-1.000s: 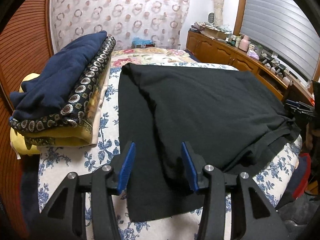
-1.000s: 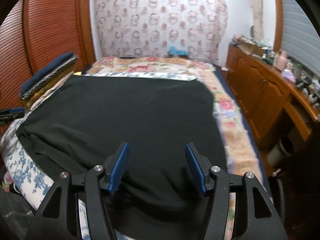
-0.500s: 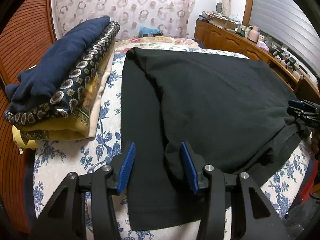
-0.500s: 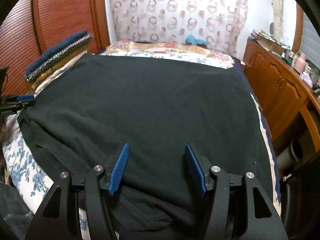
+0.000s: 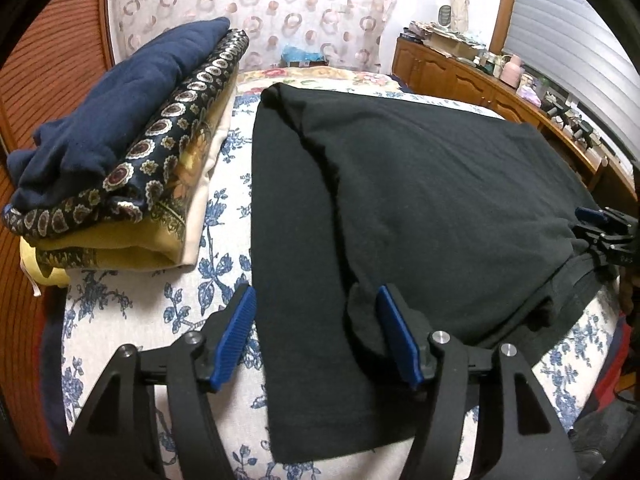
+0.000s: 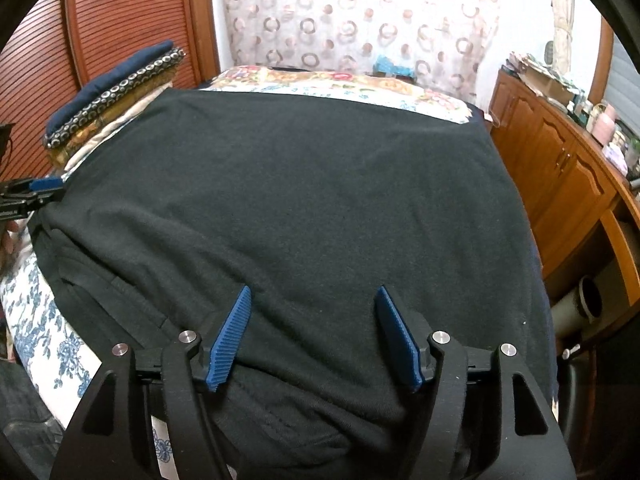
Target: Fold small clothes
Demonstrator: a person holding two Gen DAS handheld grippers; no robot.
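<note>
Hovering agape, the left tool (image 5: 316, 336) straddles the black garment's (image 5: 420, 208) sleeve, running lengthwise ahead; right tool (image 6: 312, 334) likewise unclenched.

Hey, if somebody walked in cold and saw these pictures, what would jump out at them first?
The big black garment spread over the blue-flowered bedspread, filling both views. Next, the folded stack to its left, a navy piece on top. Both grippers, left and right, hang open at its near edge.
</note>
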